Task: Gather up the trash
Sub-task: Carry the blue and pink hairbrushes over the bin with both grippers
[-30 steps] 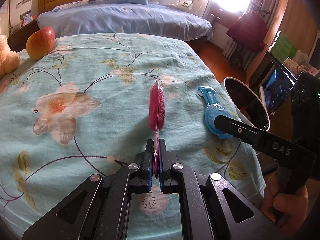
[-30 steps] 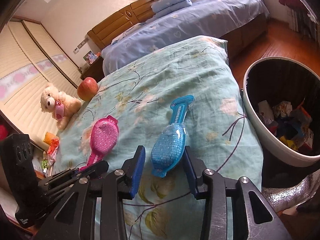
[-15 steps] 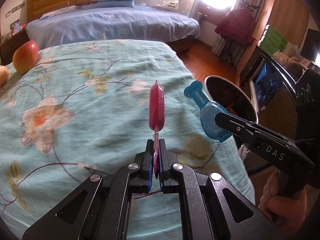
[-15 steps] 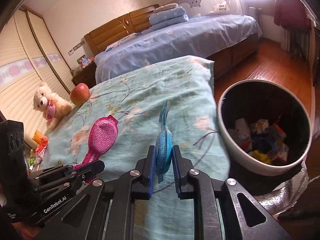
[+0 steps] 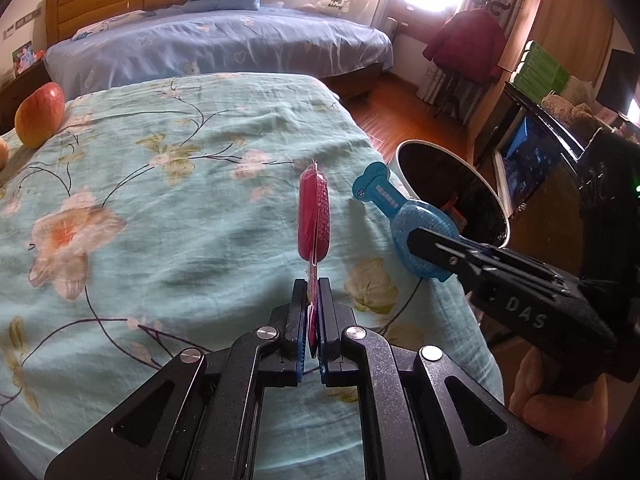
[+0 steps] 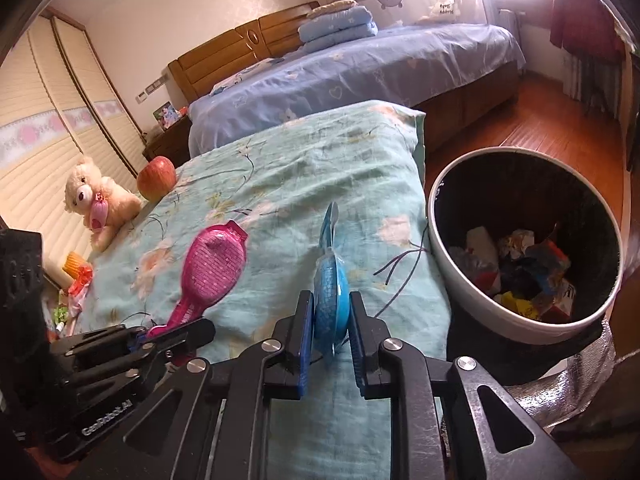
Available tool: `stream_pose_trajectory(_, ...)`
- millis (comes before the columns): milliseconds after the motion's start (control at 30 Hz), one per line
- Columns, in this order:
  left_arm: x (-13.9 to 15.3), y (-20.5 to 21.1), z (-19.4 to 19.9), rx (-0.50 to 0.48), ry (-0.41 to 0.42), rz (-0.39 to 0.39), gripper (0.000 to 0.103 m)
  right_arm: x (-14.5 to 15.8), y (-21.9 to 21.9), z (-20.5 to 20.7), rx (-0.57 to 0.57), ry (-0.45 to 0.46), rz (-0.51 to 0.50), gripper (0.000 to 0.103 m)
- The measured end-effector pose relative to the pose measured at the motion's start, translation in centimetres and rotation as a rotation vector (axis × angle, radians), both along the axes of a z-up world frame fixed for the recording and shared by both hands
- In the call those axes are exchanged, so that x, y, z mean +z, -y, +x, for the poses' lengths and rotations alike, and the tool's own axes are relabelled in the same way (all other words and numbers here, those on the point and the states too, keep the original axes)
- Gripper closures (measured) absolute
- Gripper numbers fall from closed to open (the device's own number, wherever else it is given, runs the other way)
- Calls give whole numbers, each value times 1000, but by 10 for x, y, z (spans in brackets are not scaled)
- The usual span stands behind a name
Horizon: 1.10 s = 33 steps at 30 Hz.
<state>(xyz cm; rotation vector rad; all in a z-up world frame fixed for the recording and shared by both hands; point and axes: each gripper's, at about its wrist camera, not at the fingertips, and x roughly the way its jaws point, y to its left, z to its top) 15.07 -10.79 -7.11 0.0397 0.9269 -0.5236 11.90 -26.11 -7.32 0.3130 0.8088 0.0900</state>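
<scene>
1. Left wrist view: left claw (image 5: 313, 312) pinching the narrow handle end of the pink packet (image 5: 313, 218), holding it edge-on above the flowered bed cover (image 5: 160, 208), clear of the cloth.
2. Same view: right claw (image 5: 430, 248) showing from the side, gripping the round end of the blue packet (image 5: 404, 216), just beside the white bin (image 5: 486, 188) at the bed's right edge.
3. Judging the step in hand as carrying both packets to the bin; keeping each pinch firm, since the pink one is held only by its thin tail and could swing or slip.
4. Moving the blue one across first looks wise, being nearest the rim, with the pink one following so the two tools are not crowding each other.
5. Right wrist view: right claw (image 6: 329, 320) pressing on the bulging middle of the blue packet (image 6: 330, 284), held on edge, over the bed near its right side.
6. Left claw (image 6: 170, 334) appearing low at left, clamping the stem of the pink packet (image 6: 208, 270).
7. Bin (image 6: 444, 268) standing on the floor close against the bed, black-lined, already holding a loose heap of crumpled wrappers (image 6: 520, 272) across its bottom, with plenty of room above.
8. Releasing only once well past the rim and over the opening, to keep a light packet from catching the edge.
</scene>
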Motion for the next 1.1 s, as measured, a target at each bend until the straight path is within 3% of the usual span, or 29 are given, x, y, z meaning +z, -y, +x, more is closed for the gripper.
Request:
stream_pose_trajectory(200, 5, 6, 0, -9, 12, 4, 99, 6, -3, -7, -3, 23, -25, 89)
stream_pose_trajectory(1100, 22, 85, -14, -158, 60, 33, 99, 30, 66, -41, -157, 81, -48, 89)
